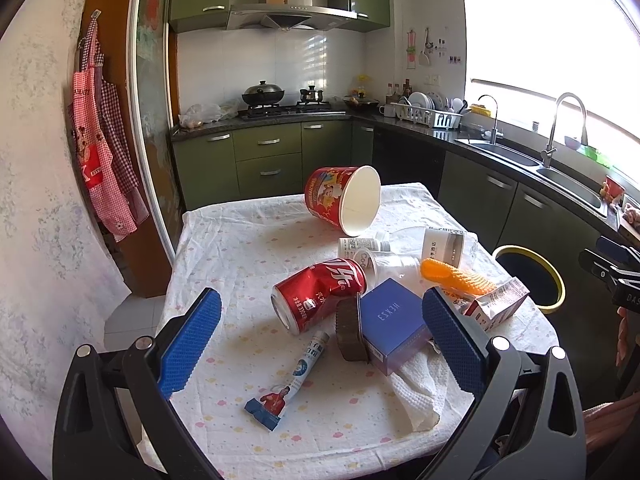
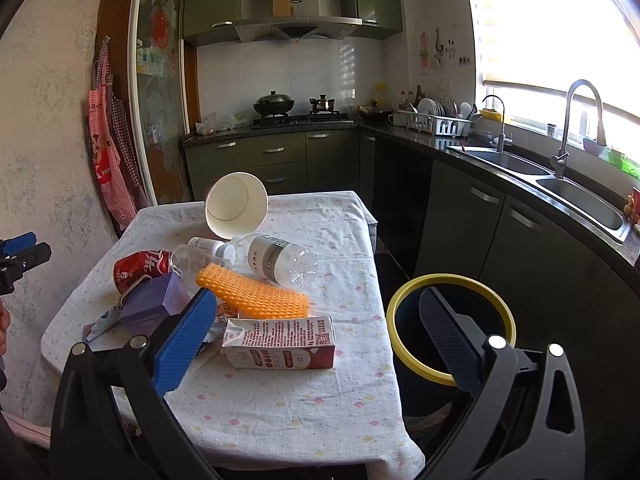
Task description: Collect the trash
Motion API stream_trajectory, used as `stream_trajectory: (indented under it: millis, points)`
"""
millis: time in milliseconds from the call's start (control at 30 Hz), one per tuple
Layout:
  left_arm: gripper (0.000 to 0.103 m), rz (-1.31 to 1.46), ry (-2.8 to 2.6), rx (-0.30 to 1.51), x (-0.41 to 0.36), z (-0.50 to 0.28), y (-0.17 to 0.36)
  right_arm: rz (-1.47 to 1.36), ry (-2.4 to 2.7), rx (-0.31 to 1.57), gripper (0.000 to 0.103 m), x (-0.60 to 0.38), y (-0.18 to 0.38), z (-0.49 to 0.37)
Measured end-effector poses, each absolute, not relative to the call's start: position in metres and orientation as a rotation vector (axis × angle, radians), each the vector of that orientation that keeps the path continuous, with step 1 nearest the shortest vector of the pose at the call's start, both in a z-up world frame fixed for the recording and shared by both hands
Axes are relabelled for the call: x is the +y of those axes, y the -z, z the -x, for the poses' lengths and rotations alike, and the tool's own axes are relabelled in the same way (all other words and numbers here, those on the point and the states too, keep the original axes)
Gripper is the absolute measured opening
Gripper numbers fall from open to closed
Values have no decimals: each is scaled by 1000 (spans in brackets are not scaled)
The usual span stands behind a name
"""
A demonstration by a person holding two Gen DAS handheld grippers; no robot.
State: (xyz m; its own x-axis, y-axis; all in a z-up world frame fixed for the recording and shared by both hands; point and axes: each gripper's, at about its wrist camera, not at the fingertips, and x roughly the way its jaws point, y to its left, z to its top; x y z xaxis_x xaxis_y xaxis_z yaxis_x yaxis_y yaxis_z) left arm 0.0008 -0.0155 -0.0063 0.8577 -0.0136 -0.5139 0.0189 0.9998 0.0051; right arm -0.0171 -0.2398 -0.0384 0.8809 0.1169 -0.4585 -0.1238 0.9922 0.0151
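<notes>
Trash lies on a cloth-covered table (image 1: 240, 240): a crushed red cola can (image 1: 316, 292), a red paper bucket (image 1: 340, 200) on its side, a blue box (image 1: 394, 320), a toothpaste tube (image 1: 292, 380), an orange foam net (image 1: 456, 276), a milk carton (image 2: 280, 344), a clear plastic bottle (image 2: 280, 260) and a white paper towel (image 1: 420, 392). My left gripper (image 1: 320, 344) is open above the near table edge, its fingers either side of the can and box. My right gripper (image 2: 316, 336) is open above the carton. A yellow-rimmed bin (image 2: 452, 328) stands right of the table.
Green kitchen cabinets (image 1: 264, 160) and a stove (image 1: 288, 108) stand behind the table. A dark counter with a sink (image 2: 580, 196) runs along the right. A small white bottle (image 1: 362, 245) and a brown object (image 1: 350, 332) also lie among the trash.
</notes>
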Motion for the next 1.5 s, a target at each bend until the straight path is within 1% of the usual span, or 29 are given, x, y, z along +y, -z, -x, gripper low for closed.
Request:
stream_trajectory:
  millis: [500, 1033, 1267, 1500]
  points:
    - [99, -10, 18, 540, -16, -1, 7, 14, -127, 479, 97, -241, 36, 16]
    - [99, -15, 38, 572, -17, -16, 17, 26, -134, 508, 97, -236, 49, 7]
    - [99, -10, 48, 599, -11, -50, 22, 69, -292, 531, 97, -229, 31, -43]
    - [99, 5, 35, 591, -4, -88, 17, 213, -484, 507, 96, -198, 1, -150]
